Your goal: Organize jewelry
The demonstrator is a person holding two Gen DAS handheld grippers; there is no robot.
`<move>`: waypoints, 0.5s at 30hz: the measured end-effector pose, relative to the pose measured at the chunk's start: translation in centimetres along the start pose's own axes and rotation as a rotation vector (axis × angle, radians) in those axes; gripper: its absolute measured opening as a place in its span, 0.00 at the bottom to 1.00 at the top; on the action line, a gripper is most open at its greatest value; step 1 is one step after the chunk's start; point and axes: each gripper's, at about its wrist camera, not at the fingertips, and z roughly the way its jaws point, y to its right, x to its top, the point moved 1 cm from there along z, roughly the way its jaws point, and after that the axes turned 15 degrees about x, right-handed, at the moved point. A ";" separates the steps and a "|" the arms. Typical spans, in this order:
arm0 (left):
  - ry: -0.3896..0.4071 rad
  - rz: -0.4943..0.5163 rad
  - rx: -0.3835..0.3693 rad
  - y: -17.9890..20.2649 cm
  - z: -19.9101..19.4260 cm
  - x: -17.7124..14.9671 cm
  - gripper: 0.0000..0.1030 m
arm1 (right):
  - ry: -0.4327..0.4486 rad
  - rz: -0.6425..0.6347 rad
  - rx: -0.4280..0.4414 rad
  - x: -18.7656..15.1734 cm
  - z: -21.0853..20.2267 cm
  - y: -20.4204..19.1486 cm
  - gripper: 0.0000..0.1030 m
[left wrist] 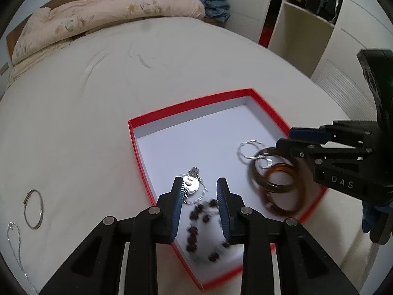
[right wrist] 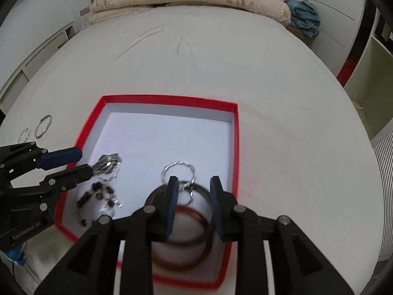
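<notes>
- Left wrist view: the left gripper (left wrist: pixel 200 194) hangs over the near corner of the red box (left wrist: pixel 137 152), jaws parted with nothing between the pads. Below the gap lie a silver watch (left wrist: pixel 192 186) and a dark bead bracelet (left wrist: pixel 196 233), both on the box floor.
- Same view, to the right: the right gripper (left wrist: pixel 286 139) reaches in over the box's right side, above two amber bangles (left wrist: pixel 277 191) and a twisted silver ring (left wrist: pixel 248 150). These are blurred, so whether the bangles rest flat or are just landing is hard to say.
- Same view, on the bedsheet well left of the box: a thin silver bangle (left wrist: pixel 33 209) and a silver chain (left wrist: pixel 14 245) are not yet collected.
- Right wrist view: the right gripper (right wrist: pixel 192 186) has its jaws open; the amber bangles (right wrist: pixel 181 241) sit under and around the fingers, not clamped as far as can be seen. The left gripper (right wrist: pixel 84 162) is open too, one finger just beside the watch (right wrist: pixel 109 163).
- Judged from this, the task is more than half done: four kinds of pieces are in the box, and the two on the sheet are left.
</notes>
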 end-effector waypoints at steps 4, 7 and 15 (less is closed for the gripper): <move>0.020 -0.027 -0.011 -0.7 -3.2 -0.8 0.33 | 0.024 0.008 0.007 -1.3 -2.8 -1.1 0.25; 0.035 -0.039 0.010 -1.0 -5.5 -2.0 0.33 | 0.048 0.019 0.019 -3.0 -5.3 -2.3 0.25; 0.067 -0.058 0.102 -2.8 -12.4 -5.9 0.40 | 0.100 0.024 0.048 -7.0 -10.4 -6.6 0.25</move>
